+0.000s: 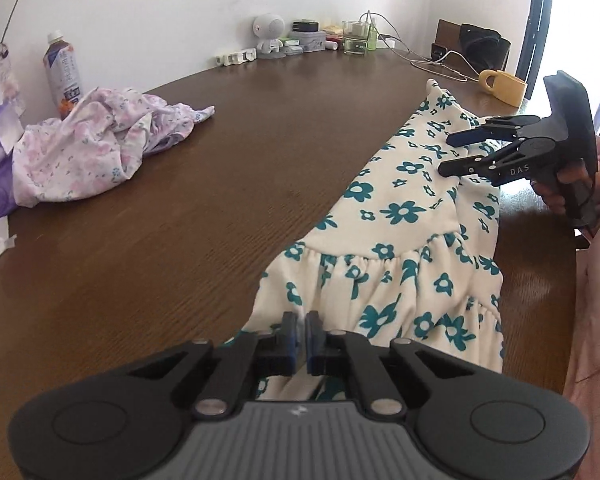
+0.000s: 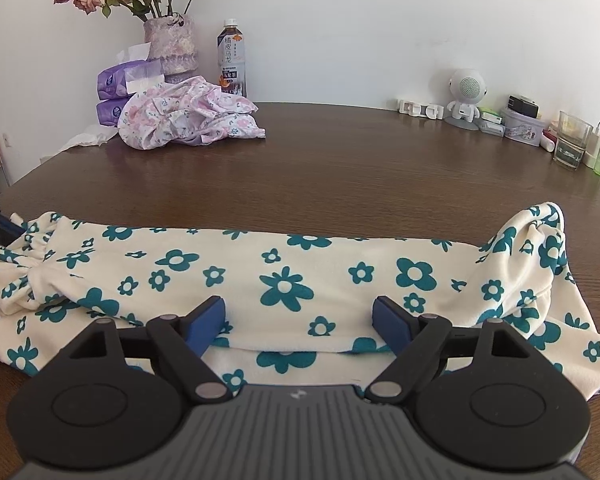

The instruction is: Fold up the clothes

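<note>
**Folding a flowered dress on the table**

Lying along the near edge of the brown table [image 1: 204, 184], the cream dress with teal flowers [image 2: 284, 280] is pinched at its ruffled hem by the left gripper [image 1: 300, 340], whose pads are pressed together on the cloth. The right gripper [image 2: 300, 320] is held wide apart above the folded middle (nothing is gripped). A crumpled pink floral garment [image 2: 188, 116] is seen well apart, near a bottle [image 2: 231, 56] and a vase [image 2: 172, 44].

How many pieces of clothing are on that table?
2. A cream dress with teal flowers lies along the near edge; a crumpled pink floral garment sits by the vase. More might hide inside that heap.
</note>
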`<state>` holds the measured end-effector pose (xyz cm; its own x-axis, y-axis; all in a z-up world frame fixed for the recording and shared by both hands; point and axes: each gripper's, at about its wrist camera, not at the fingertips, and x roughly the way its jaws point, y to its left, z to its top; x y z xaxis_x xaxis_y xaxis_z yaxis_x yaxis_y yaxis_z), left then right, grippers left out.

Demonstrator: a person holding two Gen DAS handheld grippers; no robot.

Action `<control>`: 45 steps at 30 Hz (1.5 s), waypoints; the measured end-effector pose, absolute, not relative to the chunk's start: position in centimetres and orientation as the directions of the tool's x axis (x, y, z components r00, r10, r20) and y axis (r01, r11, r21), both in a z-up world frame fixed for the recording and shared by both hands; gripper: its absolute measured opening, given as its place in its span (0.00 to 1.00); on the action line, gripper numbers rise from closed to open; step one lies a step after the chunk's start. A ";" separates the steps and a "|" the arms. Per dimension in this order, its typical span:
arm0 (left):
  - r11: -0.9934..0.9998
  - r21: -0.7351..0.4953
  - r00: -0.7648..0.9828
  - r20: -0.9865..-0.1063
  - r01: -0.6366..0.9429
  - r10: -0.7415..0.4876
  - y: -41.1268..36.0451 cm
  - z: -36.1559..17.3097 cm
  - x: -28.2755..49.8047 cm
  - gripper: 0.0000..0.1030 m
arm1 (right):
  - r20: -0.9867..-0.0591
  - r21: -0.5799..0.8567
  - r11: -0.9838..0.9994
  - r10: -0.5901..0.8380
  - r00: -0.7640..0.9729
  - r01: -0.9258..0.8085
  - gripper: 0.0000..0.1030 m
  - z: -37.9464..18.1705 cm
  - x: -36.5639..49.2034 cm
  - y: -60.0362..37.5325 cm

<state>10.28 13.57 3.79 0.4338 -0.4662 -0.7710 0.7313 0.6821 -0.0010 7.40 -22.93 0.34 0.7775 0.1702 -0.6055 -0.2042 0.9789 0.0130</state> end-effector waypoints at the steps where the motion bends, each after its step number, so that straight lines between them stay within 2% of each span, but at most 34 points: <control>1: 0.695 0.004 0.436 -0.781 0.719 -0.447 13.7 3.6 10.3 0.04 | -0.605 0.013 0.979 0.171 0.777 -0.204 0.80 0.3 7.4 -22.9; 3: 0.718 0.013 0.451 -0.786 0.696 -0.423 14.1 3.4 10.4 0.08 | -0.606 0.014 0.979 0.171 0.777 -0.205 0.80 0.3 7.4 -23.0; 5: 0.740 0.020 0.475 -0.778 0.673 -0.411 14.4 3.6 10.5 0.16 | -0.606 0.015 0.979 0.172 0.777 -0.205 0.80 0.3 7.4 -23.0; 6: 0.750 0.023 0.487 -0.773 0.661 -0.405 14.5 3.7 10.5 0.28 | -0.606 0.015 0.979 0.172 0.777 -0.205 0.80 0.3 7.4 -23.0; 9: 0.789 0.016 0.560 -0.714 0.614 -0.421 15.2 5.1 10.0 0.36 | -0.605 0.018 0.979 0.174 0.777 -0.205 0.80 0.4 7.4 -23.0; 10: 0.811 0.011 0.592 -0.690 0.585 -0.417 15.2 5.6 9.7 0.45 | -0.605 0.018 0.979 0.174 0.777 -0.205 0.80 0.3 7.5 -23.0; 12: 0.845 -0.005 0.639 -0.652 0.535 -0.408 14.8 6.3 8.8 0.52 | -0.605 0.018 0.979 0.174 0.777 -0.205 0.80 0.3 7.4 -23.0; 15: 0.880 -0.037 0.686 -0.611 0.473 -0.395 13.7 7.0 7.0 0.53 | -0.605 0.018 0.979 0.174 0.777 -0.205 0.80 0.4 7.4 -23.0; 17: 0.862 -0.086 0.677 -0.582 0.499 -0.450 12.9 6.9 5.4 0.54 | -0.605 0.018 0.979 0.174 0.777 -0.205 0.80 0.4 7.4 -23.0; 21: 0.877 -0.110 0.702 -0.556 0.468 -0.444 11.3 6.0 2.3 0.51 | -0.604 0.018 0.979 0.173 0.778 -0.205 0.80 0.4 7.4 -22.9; 24: 0.879 -0.105 0.704 -0.559 0.465 -0.439 10.6 5.4 0.4 0.45 | -0.604 0.017 0.979 0.173 0.778 -0.205 0.80 0.4 7.4 -22.9; 29: 0.877 -0.060 0.691 -0.591 0.477 -0.416 10.1 4.3 -1.7 0.44 | -0.604 0.018 0.979 0.174 0.778 -0.205 0.80 0.4 7.4 -23.0; 30: 0.877 -0.051 0.687 -0.600 0.478 -0.410 10.0 4.1 -2.0 0.42 | -0.604 0.018 0.979 0.174 0.778 -0.205 0.80 0.4 7.4 -23.0; 33: 0.884 -0.018 0.667 -0.649 0.468 -0.366 9.7 2.6 -1.8 0.22 | -0.602 0.015 0.979 0.173 0.780 -0.206 0.80 0.5 7.3 -22.9; 36: 0.890 -0.033 0.681 -0.631 0.456 -0.372 10.2 2.8 -1.8 0.24 | -0.592 0.007 0.978 0.172 0.787 -0.209 0.80 0.6 7.1 -22.8; 38: 0.896 -0.056 0.705 -0.596 0.441 -0.384 10.9 3.7 -1.9 0.29 | -0.584 0.010 0.974 0.188 0.790 -0.225 0.80 1.1 6.9 -22.5; 39: 0.902 -0.068 0.718 -0.580 0.427 -0.384 11.4 4.2 -1.9 0.35 | -0.578 0.014 0.971 0.203 0.790 -0.239 0.80 1.4 6.8 -22.3; 43: 0.949 -0.045 0.776 -0.565 0.312 -0.282 13.6 5.3 -0.9 0.37 | -0.535 0.007 0.941 0.291 0.793 -0.340 0.78 3.6 6.8 -20.1; 45: 0.966 -0.029 0.782 -0.581 0.259 -0.227 14.6 5.2 0.0 0.37 | -0.529 0.000 0.917 0.339 0.778 -0.399 0.70 4.2 7.1 -18.5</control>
